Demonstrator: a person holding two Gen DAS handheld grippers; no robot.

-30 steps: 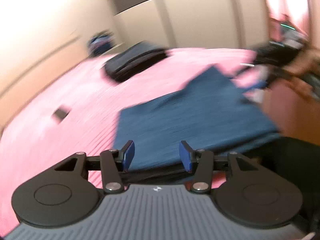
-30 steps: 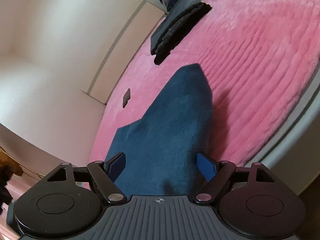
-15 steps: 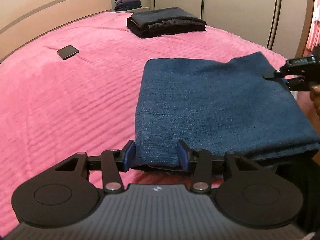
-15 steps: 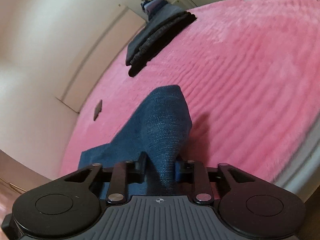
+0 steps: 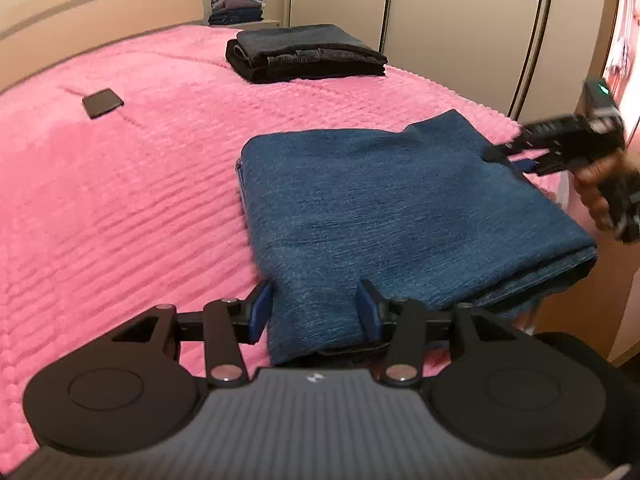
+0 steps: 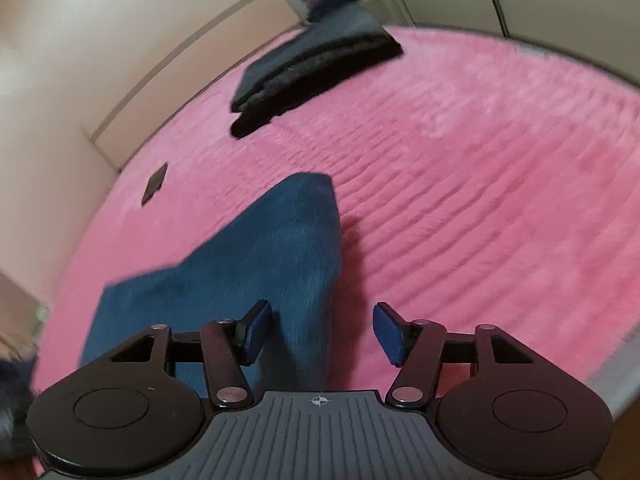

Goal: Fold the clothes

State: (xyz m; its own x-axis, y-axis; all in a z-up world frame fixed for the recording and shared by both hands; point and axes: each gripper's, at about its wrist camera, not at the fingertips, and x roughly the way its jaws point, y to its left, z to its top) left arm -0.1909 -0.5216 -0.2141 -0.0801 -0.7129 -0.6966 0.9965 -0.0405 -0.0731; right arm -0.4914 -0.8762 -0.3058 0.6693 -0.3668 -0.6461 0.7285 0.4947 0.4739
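A folded blue denim garment [image 5: 400,208] lies flat on the pink bedspread [image 5: 140,200] near the bed's front right edge. My left gripper [image 5: 314,312] is open, and its fingers straddle the garment's near left corner without pinching it. In the right wrist view, my right gripper [image 6: 320,332] is open. The garment's [image 6: 260,264] raised corner lies under its left finger, and nothing is clamped. The left wrist view shows the right gripper [image 5: 516,158], blurred, at the garment's far right corner, with a hand [image 5: 600,184] holding it.
A folded pile of dark clothes [image 5: 308,54] sits at the far side of the bed. A dark phone [image 5: 102,103] lies on the bedspread to the left. Folded clothes [image 5: 240,6] are stacked on a bedside unit. Wardrobe doors [image 5: 460,20] stand behind, and the bed's edge runs on the right.
My right gripper was shut on the denim corner half a second ago; now it has opened and let go. The left gripper's view has settled, and its finger gap is unchanged.
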